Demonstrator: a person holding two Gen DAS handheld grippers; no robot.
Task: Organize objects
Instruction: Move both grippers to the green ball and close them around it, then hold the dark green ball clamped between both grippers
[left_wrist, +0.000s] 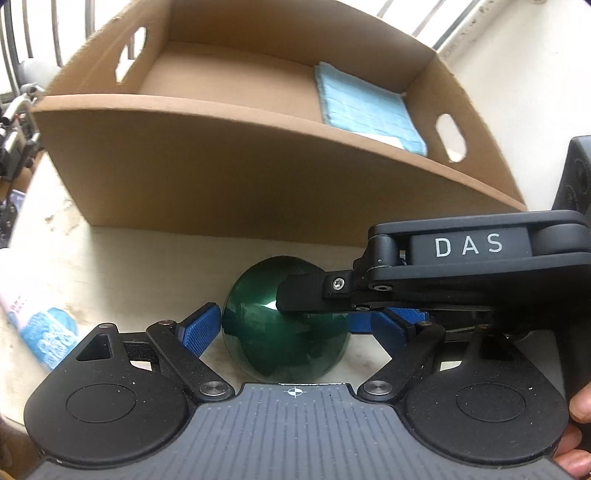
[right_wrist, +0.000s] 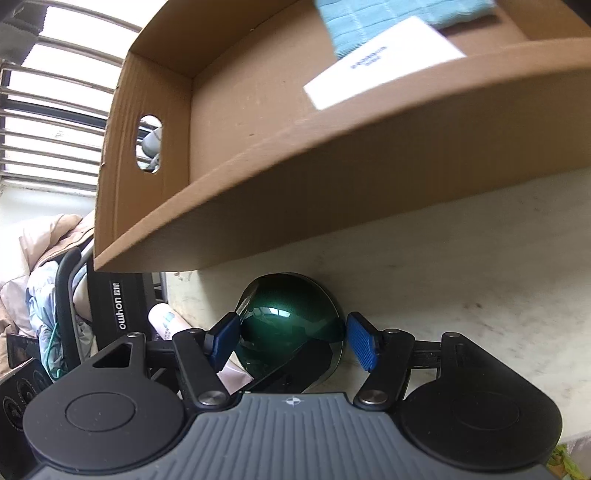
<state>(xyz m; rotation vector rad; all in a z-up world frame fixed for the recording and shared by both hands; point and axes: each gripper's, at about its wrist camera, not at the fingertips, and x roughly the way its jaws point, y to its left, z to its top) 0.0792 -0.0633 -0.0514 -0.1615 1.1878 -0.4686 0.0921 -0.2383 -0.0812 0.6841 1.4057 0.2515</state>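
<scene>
The green bowl (left_wrist: 284, 332) lies inverted on the worktop (left_wrist: 122, 258) before the cardboard box (left_wrist: 221, 177). It is flanked by both grippers' spread fingers (right_wrist: 360, 345), neither seen gripping, presumably for lifting in.

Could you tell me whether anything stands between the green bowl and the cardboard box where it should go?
Only the box's own near wall rises behind the green bowl; it must be lifted over. Inside, a blue cloth lies to the right.
</scene>
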